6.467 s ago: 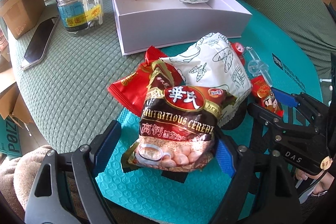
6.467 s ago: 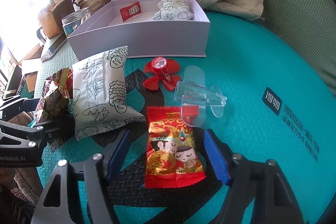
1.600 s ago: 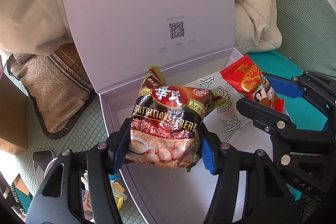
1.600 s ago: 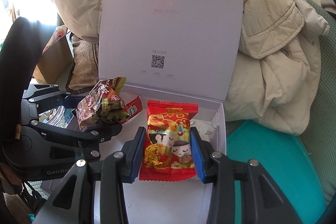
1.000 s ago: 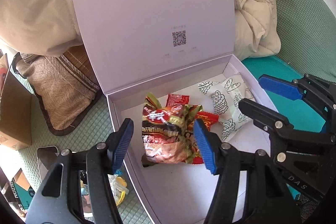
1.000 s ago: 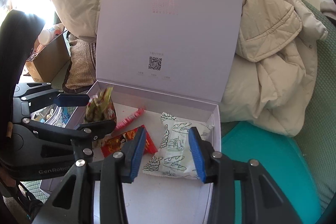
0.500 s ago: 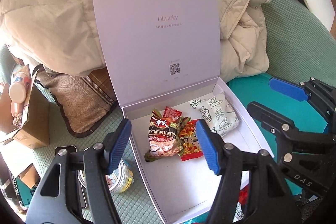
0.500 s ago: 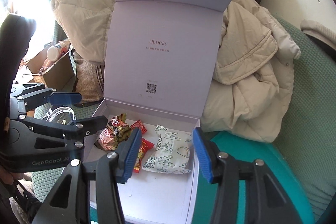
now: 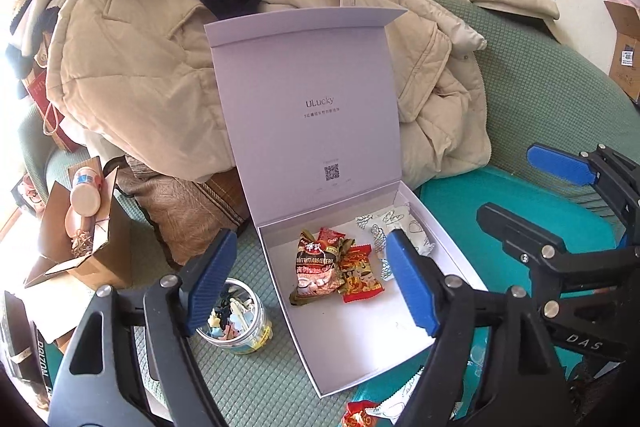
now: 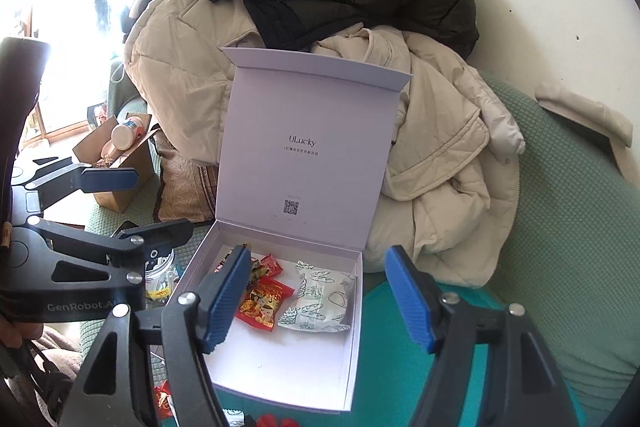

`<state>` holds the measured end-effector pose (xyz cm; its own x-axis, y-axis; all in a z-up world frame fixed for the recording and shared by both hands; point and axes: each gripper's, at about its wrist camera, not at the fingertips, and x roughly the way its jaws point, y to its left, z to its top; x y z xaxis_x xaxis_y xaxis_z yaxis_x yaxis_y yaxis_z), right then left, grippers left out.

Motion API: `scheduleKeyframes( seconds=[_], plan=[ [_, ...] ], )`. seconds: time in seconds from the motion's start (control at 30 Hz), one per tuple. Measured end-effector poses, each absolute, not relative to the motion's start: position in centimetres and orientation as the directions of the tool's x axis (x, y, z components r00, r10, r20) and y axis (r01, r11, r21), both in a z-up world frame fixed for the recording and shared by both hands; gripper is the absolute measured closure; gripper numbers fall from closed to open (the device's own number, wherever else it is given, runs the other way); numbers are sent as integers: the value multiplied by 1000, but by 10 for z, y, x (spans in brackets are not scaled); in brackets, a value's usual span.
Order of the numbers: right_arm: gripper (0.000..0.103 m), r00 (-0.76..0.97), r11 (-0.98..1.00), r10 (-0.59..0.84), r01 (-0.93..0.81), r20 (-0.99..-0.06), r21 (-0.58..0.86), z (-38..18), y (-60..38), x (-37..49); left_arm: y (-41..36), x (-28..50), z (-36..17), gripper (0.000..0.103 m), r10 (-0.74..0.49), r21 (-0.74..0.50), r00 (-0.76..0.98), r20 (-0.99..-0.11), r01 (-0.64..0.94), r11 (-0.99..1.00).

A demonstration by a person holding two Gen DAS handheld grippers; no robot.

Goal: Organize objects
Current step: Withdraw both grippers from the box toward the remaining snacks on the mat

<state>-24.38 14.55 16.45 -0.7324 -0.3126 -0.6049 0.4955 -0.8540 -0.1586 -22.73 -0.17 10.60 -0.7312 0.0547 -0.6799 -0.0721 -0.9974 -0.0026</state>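
Observation:
An open white box (image 9: pixel 360 343) (image 10: pixel 280 359) with an upright lid holds a brown cereal packet (image 9: pixel 316 267), a red snack packet (image 9: pixel 360 279) (image 10: pixel 262 303), a small red sachet (image 9: pixel 330 235) and a white printed pouch (image 9: pixel 394 227) (image 10: pixel 322 301). My left gripper (image 9: pixel 310 285) is open and empty, raised above and in front of the box. My right gripper (image 10: pixel 320 301) is open and empty, also raised above the box. Each gripper shows in the other's view, the right (image 9: pixel 560 211) and the left (image 10: pixel 116 199).
A clear jar (image 9: pixel 234 317) of small items stands left of the box. A brown cardboard box (image 9: pixel 80 239) sits further left. Beige and black jackets (image 9: pixel 140 67) pile behind the lid. More packets (image 9: pixel 384 407) lie on the teal mat (image 9: pixel 480 199) in front.
Both grippers opened and dropped their packets into the box, the left the cereal packet, the right the red packet, then pulled back and up away from it.

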Motion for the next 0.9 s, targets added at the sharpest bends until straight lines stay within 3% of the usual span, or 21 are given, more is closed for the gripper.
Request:
scheduleKeyframes(
  seconds=[0.9],
  plan=[
    [21,-766,-896,-265,420,-585,-144,188,169,-163,2,-137,133,17,76,-26,-764,-641,-78,-997]
  ],
)
